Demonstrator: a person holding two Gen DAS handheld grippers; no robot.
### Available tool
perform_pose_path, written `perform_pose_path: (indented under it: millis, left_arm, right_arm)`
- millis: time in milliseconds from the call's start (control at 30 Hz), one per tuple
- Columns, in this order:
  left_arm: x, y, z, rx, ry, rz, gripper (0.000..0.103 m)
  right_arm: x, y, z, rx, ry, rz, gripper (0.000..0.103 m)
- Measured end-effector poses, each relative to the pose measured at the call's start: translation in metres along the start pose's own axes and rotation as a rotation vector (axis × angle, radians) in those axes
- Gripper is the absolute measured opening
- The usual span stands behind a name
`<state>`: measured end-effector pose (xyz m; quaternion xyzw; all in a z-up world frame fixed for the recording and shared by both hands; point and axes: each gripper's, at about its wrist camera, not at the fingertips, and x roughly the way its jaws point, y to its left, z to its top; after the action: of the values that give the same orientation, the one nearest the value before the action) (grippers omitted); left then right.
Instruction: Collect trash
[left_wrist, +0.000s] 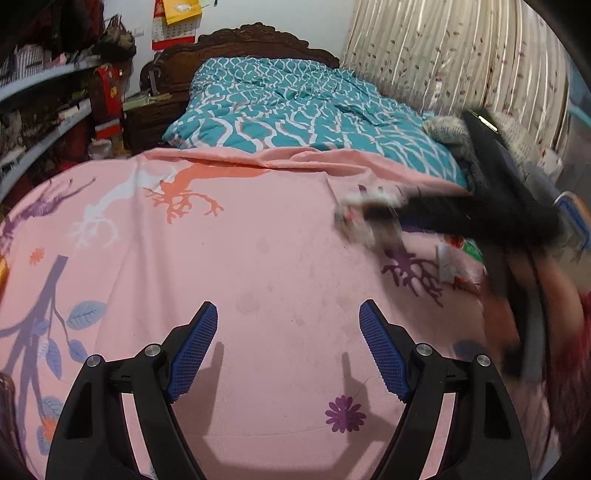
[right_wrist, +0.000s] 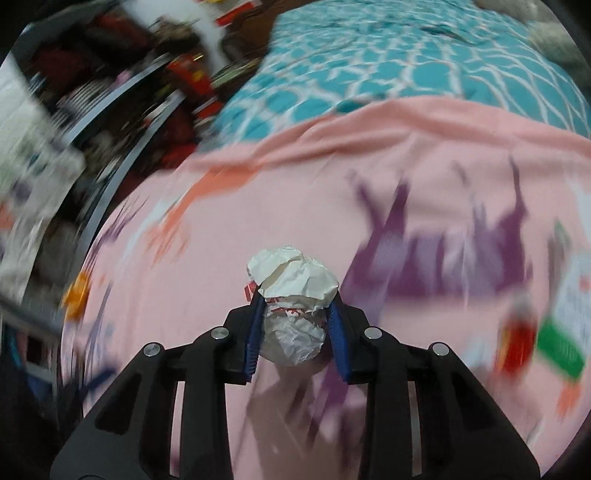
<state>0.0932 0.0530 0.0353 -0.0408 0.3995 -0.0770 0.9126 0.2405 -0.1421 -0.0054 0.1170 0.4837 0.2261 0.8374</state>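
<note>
My right gripper is shut on a crumpled white paper ball with red print, held above the pink bedsheet. In the left wrist view the right gripper shows blurred at the right, carrying the paper ball over the sheet. My left gripper is open and empty, low over the pink sheet. A white, red and green wrapper lies on the sheet at the right; it also shows blurred in the right wrist view.
A teal patterned quilt covers the far half of the bed, below a dark wooden headboard. Cluttered shelves stand at the left. A striped curtain hangs at the right. An orange item lies at the sheet's left edge.
</note>
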Motion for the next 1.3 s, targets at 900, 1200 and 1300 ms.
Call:
perform_pose_path:
  millis: [900,1200,1300]
  left_arm:
    - [0.022,-0.076,0.008,0.122,0.06,-0.036,0.094]
    - [0.036,-0.089,0.003,0.169,0.071,-0.043,0.065]
    - [0.034,-0.094,0.0,0.201,0.068,-0.063,0.04]
  right_arm:
    - [-0.08,-0.16,-0.02,0.32,-0.183,-0.328,0.072]
    - [-0.061,-0.127,-0.023,0.081,-0.127,-0.439,0.015]
    - [-0.078,-0.13,-0.041,0.129,-0.166,-0.412,0.014]
